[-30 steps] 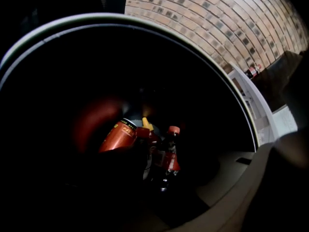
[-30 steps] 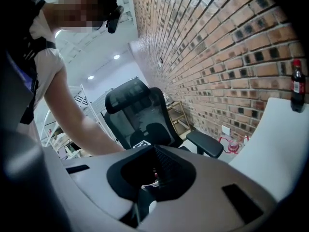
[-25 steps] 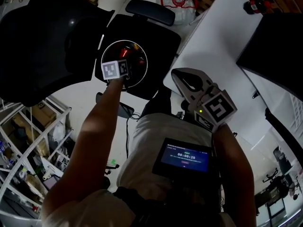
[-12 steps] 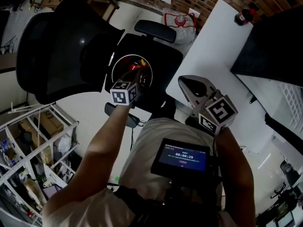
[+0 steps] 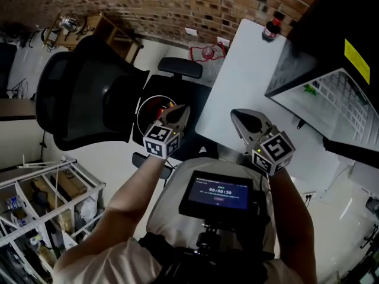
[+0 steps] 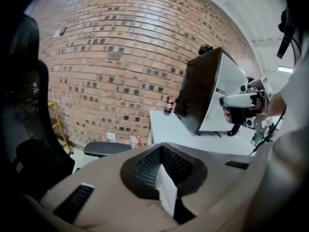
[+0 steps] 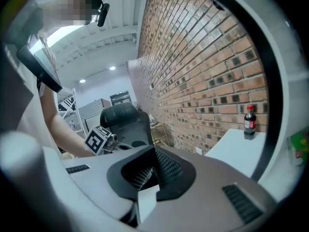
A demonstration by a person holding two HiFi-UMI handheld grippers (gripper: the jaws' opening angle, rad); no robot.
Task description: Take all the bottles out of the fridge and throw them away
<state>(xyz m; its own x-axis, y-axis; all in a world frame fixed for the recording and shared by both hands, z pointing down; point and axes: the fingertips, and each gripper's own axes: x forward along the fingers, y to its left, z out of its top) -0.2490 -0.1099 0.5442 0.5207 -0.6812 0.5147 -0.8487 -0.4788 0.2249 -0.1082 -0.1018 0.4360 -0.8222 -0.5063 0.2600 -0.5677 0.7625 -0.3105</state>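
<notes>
My left gripper and right gripper are both smooth, matt grey plastic, with black ribbed pads set inside. The 2 marker cubes look like matt printed paper on plastic. The brick wall is rough and dull. The table has a smooth white top. The bottle on it looks like glossy plastic. The chair has a black mesh back, and the bin has a thin shiny rim.

An office-like workroom is suggested by a brick wall, a black swivel chair, a white table and cluttered shelves.
</notes>
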